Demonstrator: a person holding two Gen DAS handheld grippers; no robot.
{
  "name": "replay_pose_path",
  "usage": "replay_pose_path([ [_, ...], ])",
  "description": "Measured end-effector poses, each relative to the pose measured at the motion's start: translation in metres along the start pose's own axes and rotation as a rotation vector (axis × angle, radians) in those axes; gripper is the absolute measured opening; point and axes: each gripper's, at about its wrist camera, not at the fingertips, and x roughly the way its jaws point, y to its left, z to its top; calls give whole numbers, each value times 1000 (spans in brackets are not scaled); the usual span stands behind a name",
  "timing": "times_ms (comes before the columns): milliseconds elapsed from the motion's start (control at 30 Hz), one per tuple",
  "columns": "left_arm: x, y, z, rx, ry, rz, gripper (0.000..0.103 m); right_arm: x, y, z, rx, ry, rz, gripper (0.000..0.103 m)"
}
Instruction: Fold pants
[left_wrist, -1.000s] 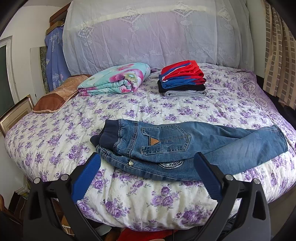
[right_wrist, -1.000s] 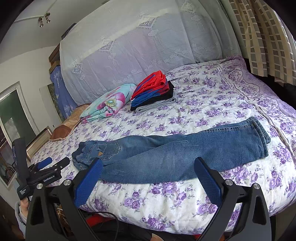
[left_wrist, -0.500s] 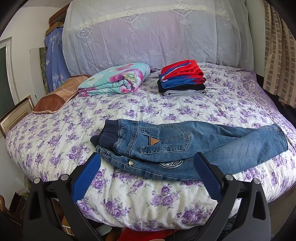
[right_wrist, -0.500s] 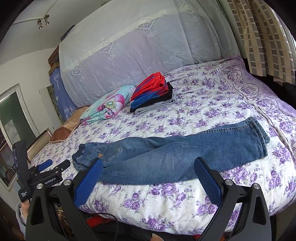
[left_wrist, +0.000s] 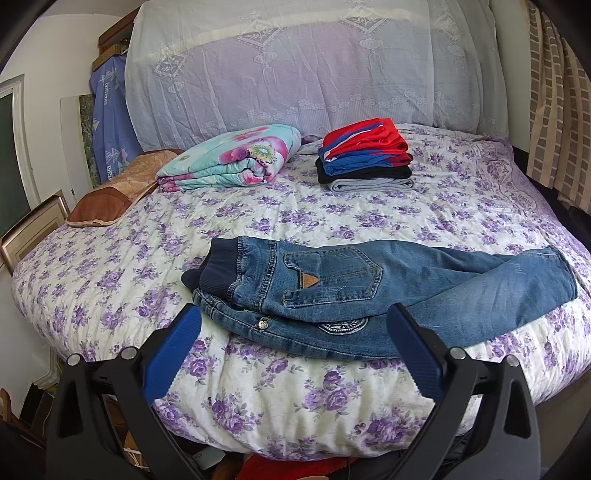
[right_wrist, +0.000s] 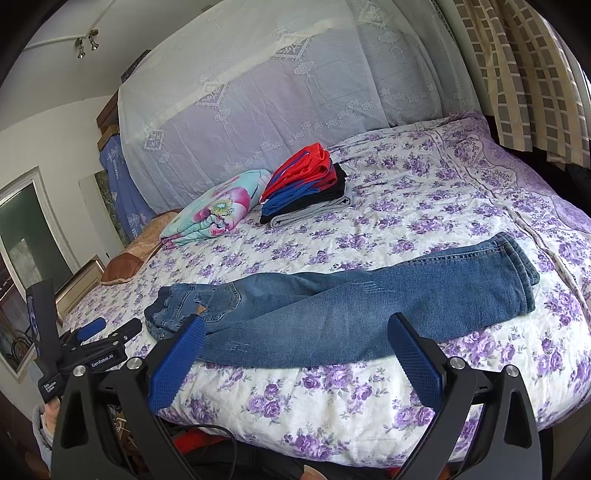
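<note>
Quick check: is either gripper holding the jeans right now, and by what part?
Neither. The left gripper and right gripper are both open and short of the jeans, which lie loose on the bed.

A bed (left_wrist: 110, 266) with a white cover printed in purple flowers fills the view. Toward its head lies a folded floral blanket (left_wrist: 229, 158); just right of the blanket sits a stack of folded clothes (left_wrist: 365, 155), red on top. Left of the blanket rests a brown pillow (left_wrist: 110, 199). A lace cloth (left_wrist: 295, 62) drapes behind the bed, a checked curtain (right_wrist: 517, 74) to its right.
</note>
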Motion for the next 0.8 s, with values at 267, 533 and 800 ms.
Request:
replay_pose_path([
  [267, 3, 3, -1, 2, 6, 0, 98, -1, -1, 0, 7, -8, 2, 99],
  [533, 4, 3, -3, 5, 8, 1, 98, -2, -1, 0, 7, -9, 2, 99],
  [800, 9, 2, -5, 7, 20, 1, 98, -2, -2, 0, 7, -8, 3, 99],
])
